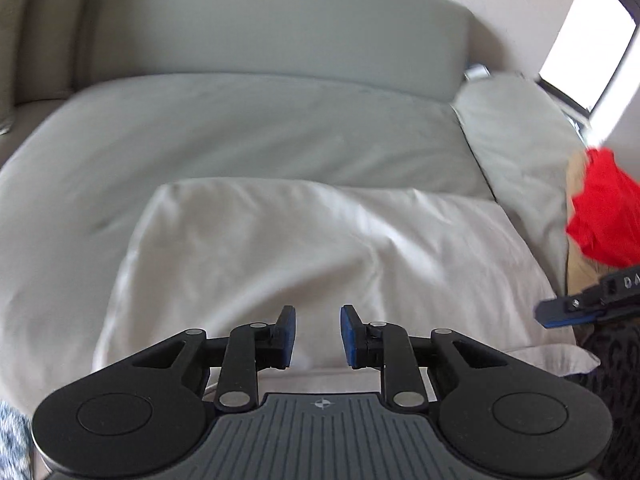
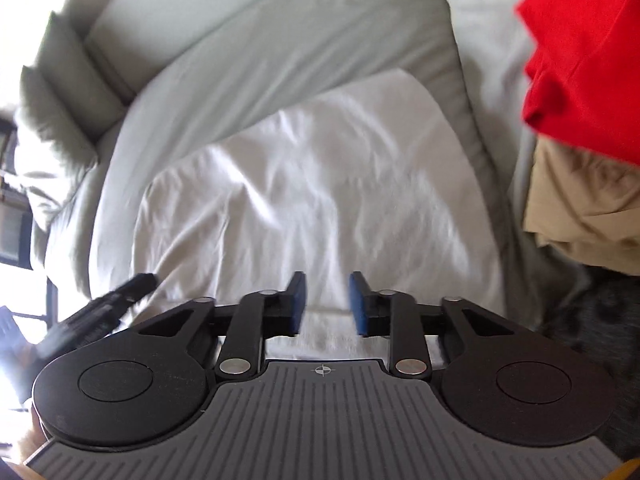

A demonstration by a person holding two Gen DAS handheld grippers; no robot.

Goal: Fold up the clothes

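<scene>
- White cotton garment [image 1: 320, 248], folded to a rough rectangle, lies flat on the pale grey-green bed sheet [image 1: 240, 128]; creases run across its middle, near edge just ahead of both my tools
- Left gripper [image 1: 318, 338]: blue pads parted by a moderate gap, nothing between them; it hangs over the near hem of the white piece, and I cannot tell whether it touches the cloth
- Right gripper [image 2: 327, 305]: same moderate opening, empty, poised over the near edge of the same garment; contact likewise unclear
- Each tool shows at the margin of the other's view, so the two sit close, side by side along the hem
- Red crumpled cloth [image 2: 588, 52] rests on top of a tan folded fabric pile [image 2: 584, 208] to my right, beside the white piece, not touching it as far as I can see
- Judgement: this fold looks between steps, either finished or awaiting one more halving; neither tool has hold of anything
- Next move calls for either pinching both near corners together and carrying them to the far edge, or the right tool swinging over to the red cloth
- Frames are motion-blurred; fine edges are uncertain
</scene>
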